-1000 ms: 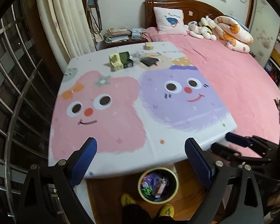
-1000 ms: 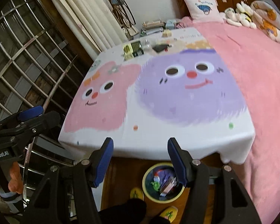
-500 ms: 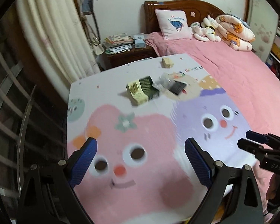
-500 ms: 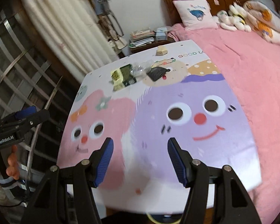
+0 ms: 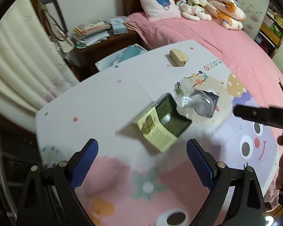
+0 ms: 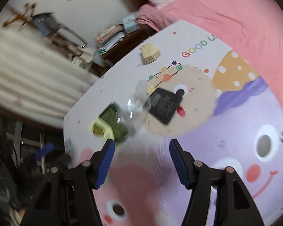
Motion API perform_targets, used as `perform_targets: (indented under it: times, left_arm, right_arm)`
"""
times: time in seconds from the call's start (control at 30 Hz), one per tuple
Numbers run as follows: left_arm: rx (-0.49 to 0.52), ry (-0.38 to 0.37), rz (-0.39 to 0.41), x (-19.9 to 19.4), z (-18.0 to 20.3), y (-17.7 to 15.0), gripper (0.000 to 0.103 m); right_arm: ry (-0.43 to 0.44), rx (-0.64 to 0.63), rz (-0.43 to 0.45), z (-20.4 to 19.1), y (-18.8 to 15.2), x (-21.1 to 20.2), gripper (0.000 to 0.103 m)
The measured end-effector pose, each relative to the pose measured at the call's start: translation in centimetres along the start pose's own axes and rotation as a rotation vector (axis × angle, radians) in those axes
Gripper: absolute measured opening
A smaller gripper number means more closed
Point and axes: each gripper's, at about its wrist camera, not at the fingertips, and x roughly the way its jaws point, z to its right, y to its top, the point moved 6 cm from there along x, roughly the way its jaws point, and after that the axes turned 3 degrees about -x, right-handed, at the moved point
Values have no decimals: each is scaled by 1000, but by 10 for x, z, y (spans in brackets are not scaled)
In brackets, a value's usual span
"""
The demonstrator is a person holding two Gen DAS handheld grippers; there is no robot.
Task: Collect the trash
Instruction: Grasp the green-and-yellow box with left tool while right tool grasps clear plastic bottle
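Several pieces of trash lie on the cartoon-print table cover (image 5: pixel 107 101). They are a yellow-green carton (image 5: pixel 160 126) on its side, a crumpled clear plastic bottle (image 5: pixel 196 105), a black packet (image 5: pixel 212 96) under it, and a small tan box (image 5: pixel 178 57) farther back. My left gripper (image 5: pixel 141 162) hovers open just short of the carton, with nothing between its fingers. My right gripper (image 6: pixel 142 162) is also open and empty, just short of the bottle (image 6: pixel 134 105) and the carton (image 6: pixel 109 124). The black packet (image 6: pixel 165 104) and tan box (image 6: pixel 150 53) lie beyond. The right gripper's finger (image 5: pixel 262 114) shows at the right edge of the left wrist view.
A pink bed (image 5: pixel 217 37) with a pillow (image 5: pixel 156 1) and plush toys (image 5: pixel 194 9) borders the table on the right. Behind the table stand a dark nightstand with stacked papers (image 5: pixel 92 32) and a cream curtain (image 5: pixel 18 71). Window bars (image 6: pixel 15 131) are on the left.
Both grippers have swept forward from the table's near edge to just short of the trash pile. The yellow bin on the floor has left the view. Both stay open.
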Motion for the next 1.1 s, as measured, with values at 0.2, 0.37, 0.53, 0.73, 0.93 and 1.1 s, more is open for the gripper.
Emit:
perform_targets:
  times: [0.2,0.37,0.53,0.73,0.93,1.1]
  left_arm:
    - [-2,-48,-56,48,-1,16,89]
    - [-1,-89,-99,72,0,24,87]
    - [2,-123,-148,93,2,22,87]
    - [4,-163,-184,111,8,20,76]
    - [-26,-166,-181,116,9,19,63]
    - [-64,-203,-188,106,8,16,44]
  right_arm:
    - [-13,105,-41,8,28,43,60]
    - [0,145,-89,12,33,69,51]
    - [19,140,-130,8,27,82,38]
    - [34,112,-127,9,19,79,30]
    - [49,118,-103,16,13,69,25]
    - [48,136,-71,24,12,60,24]
